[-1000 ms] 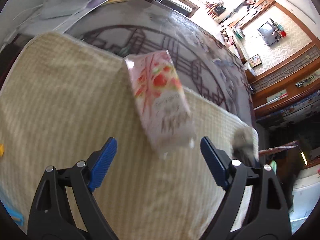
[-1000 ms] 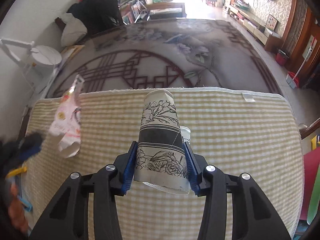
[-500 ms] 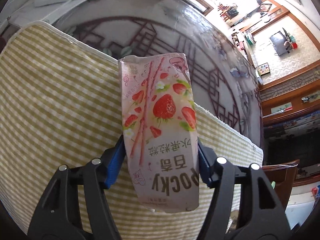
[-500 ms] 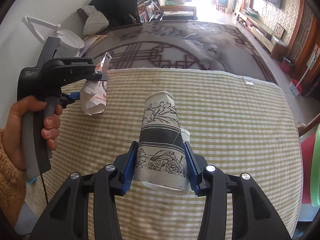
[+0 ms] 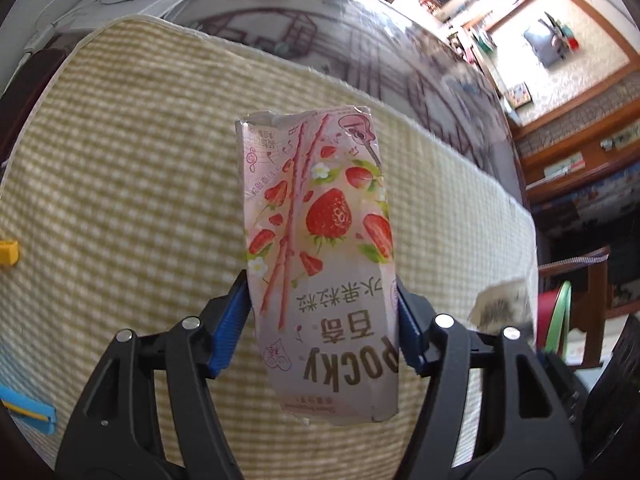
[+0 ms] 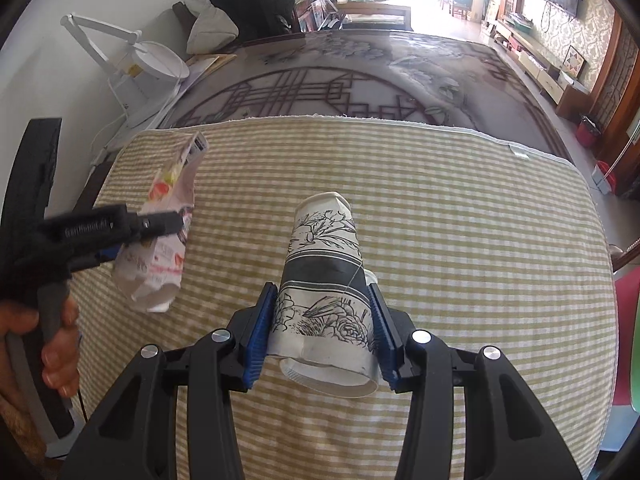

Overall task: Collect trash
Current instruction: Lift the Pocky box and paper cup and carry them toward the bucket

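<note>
My left gripper [image 5: 322, 328] is shut on a pink strawberry Pocky box [image 5: 320, 248] and holds it upright above the yellow checked mat [image 5: 120, 184]. The box also shows in the right wrist view [image 6: 160, 240], at the left, clamped in the left gripper [image 6: 120, 236]. My right gripper [image 6: 324, 328] is shut on a crushed paper cup [image 6: 324, 280] with black flower drawings, its mouth toward the camera, held over the mat [image 6: 480, 240]. The cup shows blurred at the right edge of the left wrist view [image 5: 500, 308].
The mat lies on a dark patterned glass table [image 6: 320, 76]. A white desk lamp [image 6: 132, 56] and papers stand at the table's far left. A yellow piece [image 5: 8, 252] and a blue piece [image 5: 24, 408] lie at the mat's left edge.
My left gripper closed on the Pocky box and lifted it off the mat, then moved toward me and the right. My right gripper kept holding the cup.
</note>
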